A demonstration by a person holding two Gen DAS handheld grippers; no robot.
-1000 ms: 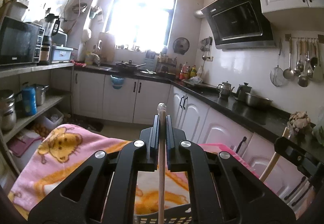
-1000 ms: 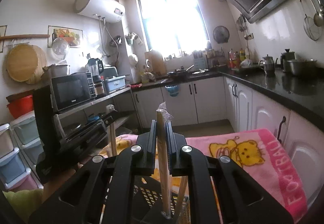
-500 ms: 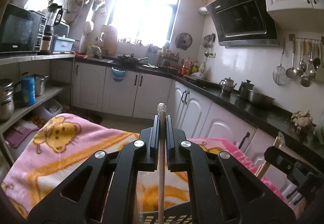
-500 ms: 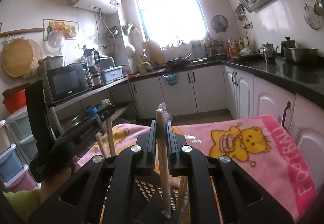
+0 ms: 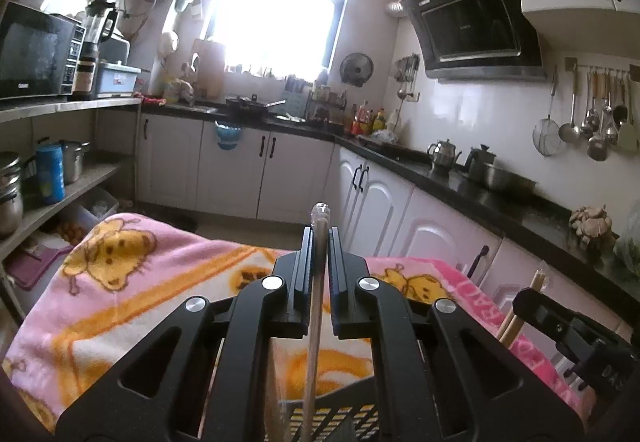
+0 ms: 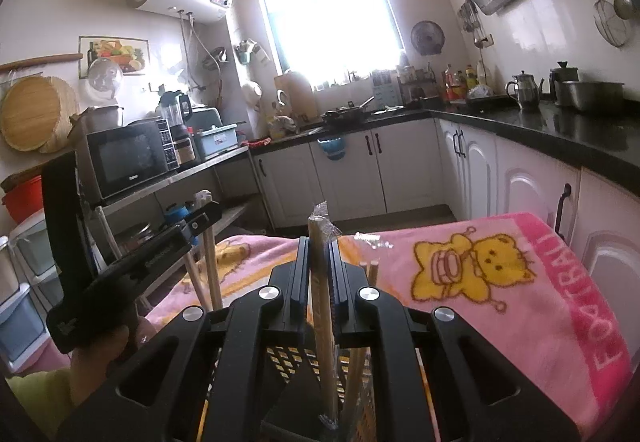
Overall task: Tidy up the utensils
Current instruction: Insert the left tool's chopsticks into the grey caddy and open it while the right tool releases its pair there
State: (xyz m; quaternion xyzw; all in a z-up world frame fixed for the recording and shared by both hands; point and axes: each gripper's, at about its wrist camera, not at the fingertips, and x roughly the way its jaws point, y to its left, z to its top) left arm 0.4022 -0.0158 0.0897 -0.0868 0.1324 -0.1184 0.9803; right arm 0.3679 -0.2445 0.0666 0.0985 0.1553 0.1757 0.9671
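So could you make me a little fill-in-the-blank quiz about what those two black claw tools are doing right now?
1. The left gripper is shut on a wrapped pair of ____, held upright.
2. Below both grippers sits a black perforated ____.
3. The towel beneath is mostly ____ with yellow cartoon animals.
4. The right gripper is ____ on its own wrapped pair.

Missing words: chopsticks; basket; pink; shut

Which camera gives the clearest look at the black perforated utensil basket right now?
The right wrist view: the black perforated basket shows its mesh wall below the right gripper, with chopsticks standing in it. The left wrist view catches only a strip of it.
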